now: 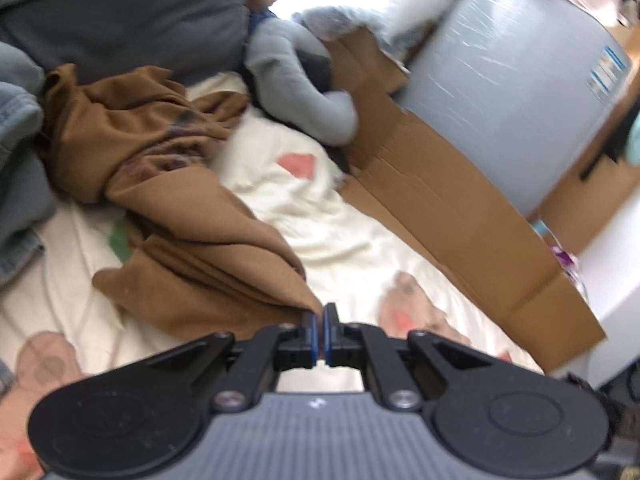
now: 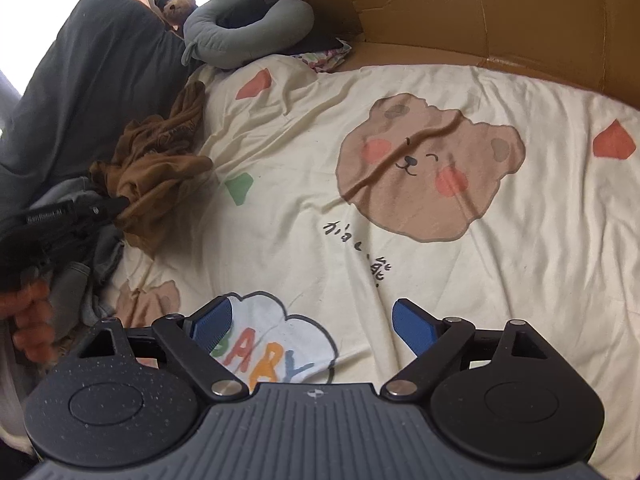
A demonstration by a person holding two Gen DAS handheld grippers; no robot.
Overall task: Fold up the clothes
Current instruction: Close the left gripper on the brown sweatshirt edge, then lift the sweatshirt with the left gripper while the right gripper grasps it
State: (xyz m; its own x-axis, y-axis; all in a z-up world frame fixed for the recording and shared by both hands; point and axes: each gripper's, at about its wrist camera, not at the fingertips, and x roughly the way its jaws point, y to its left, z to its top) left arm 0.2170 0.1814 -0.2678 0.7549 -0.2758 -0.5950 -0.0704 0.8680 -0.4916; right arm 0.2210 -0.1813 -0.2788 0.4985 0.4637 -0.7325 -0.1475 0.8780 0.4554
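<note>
The left tongs [image 1: 319, 316] are clenching a corner of the brown garment [image 1: 192, 216], which is lying crumpled along the left side of the bed near the dark pillow [image 2: 92, 80]. The right tongs [image 2: 312, 324] are hanging released over the cream bedsheet [image 2: 320, 160], nothing between them. Cardboard [image 2: 500, 12] is walling the far edge; the sheet's middle and right are lying open. The sheet is showing a bear print [image 2: 428, 168], handwritten characters too small to read, and a cloud lettered "BABY" [image 2: 276, 348].
</note>
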